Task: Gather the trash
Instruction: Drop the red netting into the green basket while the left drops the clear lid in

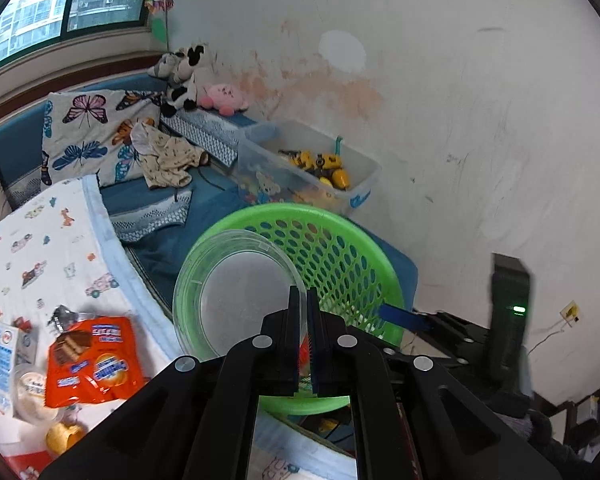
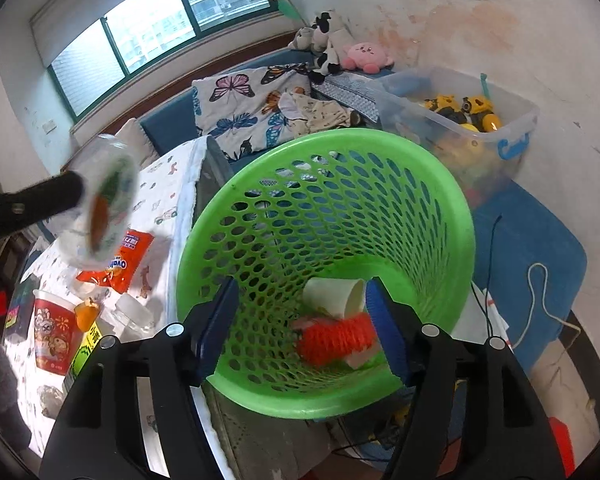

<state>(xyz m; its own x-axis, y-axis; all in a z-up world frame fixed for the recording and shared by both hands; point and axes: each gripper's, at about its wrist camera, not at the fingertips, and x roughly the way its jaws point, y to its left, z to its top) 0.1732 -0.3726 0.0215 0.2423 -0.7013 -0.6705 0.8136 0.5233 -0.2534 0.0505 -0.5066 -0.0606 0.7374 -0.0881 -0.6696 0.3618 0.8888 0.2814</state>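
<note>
My left gripper (image 1: pixel 303 294) is shut on the rim of a clear plastic container (image 1: pixel 236 292) and holds it over the near edge of the green mesh basket (image 1: pixel 340 248). In the right wrist view the same container (image 2: pixel 100 204) shows blurred at the left, above the table. My right gripper (image 2: pixel 300 312) is open and empty, its jaws straddling the basket's near wall (image 2: pixel 324 208). Inside the basket lie a white paper cup (image 2: pixel 334 294) and an orange yarn spool (image 2: pixel 336 340).
On the patterned tablecloth (image 1: pixel 40 248) lie an orange snack bag (image 1: pixel 92 360), a milk carton (image 1: pixel 0 364), a red cup (image 2: pixel 54 332) and other litter. A clear toy bin (image 2: pixel 460 120) stands behind the basket by the wall. A blue sofa (image 1: pixel 16 144) holds cushions and plush toys.
</note>
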